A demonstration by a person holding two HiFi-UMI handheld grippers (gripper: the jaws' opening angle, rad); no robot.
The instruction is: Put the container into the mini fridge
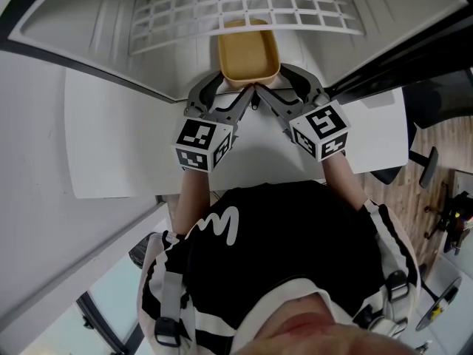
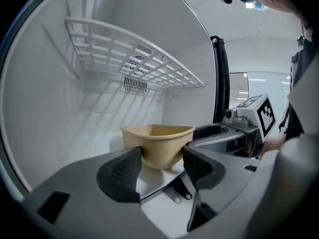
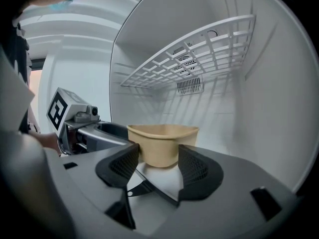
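Left tool [image 2: 162, 161] and right tool [image 3: 158, 161] each pinch a near corner of the tan container [image 1: 248, 54], jaws narrowed onto its sides. The container is upright, mouth up, with its long axis running into the white mini fridge [image 1: 96, 28], beneath the wire shelf [image 1: 236, 6].

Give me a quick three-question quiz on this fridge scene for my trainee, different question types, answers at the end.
1. True or false: the container sits on top of the shelf.
2. How many tools grip the container? A none, B one, C both.
3. Fill in: the container's colour is ____.

Key:
1. False; it is below the shelf.
2. C; the left tool and the right tool each close on it.
3. Tan.
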